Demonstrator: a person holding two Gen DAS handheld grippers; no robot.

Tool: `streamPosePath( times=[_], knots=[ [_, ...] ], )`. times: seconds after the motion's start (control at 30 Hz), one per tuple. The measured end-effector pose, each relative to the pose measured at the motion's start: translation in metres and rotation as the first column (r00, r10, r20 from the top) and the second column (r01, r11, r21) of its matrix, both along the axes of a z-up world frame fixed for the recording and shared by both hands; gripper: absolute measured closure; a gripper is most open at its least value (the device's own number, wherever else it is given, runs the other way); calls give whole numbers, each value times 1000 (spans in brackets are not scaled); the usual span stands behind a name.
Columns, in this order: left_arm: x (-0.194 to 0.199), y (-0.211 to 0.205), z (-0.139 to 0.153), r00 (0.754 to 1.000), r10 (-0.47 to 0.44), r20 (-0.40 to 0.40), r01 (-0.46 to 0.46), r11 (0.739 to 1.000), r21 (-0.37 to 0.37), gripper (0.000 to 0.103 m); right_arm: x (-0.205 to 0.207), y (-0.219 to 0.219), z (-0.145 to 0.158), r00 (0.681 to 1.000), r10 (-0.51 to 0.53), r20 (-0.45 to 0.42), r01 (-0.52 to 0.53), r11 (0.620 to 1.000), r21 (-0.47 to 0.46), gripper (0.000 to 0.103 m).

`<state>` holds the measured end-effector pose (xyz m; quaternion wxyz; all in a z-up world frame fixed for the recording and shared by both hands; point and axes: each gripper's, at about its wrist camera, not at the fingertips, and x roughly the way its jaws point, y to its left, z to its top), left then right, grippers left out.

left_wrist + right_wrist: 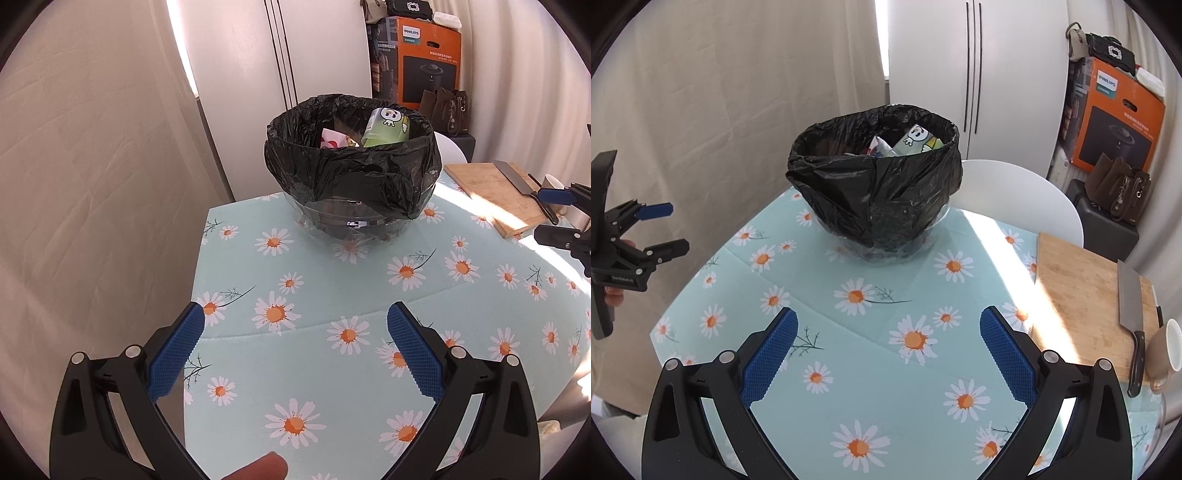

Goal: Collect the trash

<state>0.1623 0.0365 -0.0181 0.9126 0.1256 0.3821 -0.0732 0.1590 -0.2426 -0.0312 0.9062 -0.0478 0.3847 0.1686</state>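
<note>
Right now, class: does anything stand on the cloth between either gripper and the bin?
Nothing visible does. Both the left gripper and right gripper are open over bare tablecloth, facing the bin. The board and knife lie off to the right.

we see bright daylight streaking the tablecloth (990,236) (glare near the curtain (92,147)); sharp focus, fisheye-bent edges.

Both wrist views look down-forward over the daisy tablecloth (295,258) — left from the near-left, right from the near-right; shared: the lined bin (351,162), cutting board (1082,295).
</note>
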Motion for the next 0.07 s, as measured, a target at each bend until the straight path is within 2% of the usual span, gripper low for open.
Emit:
streamPosePath(
  times=[0.07],
  knots=[
    [-1,-2,2,1000,-12,8,12,1000,12,6,0,0,-1,1000,-3,6,3,1000,5,8]
  ],
)
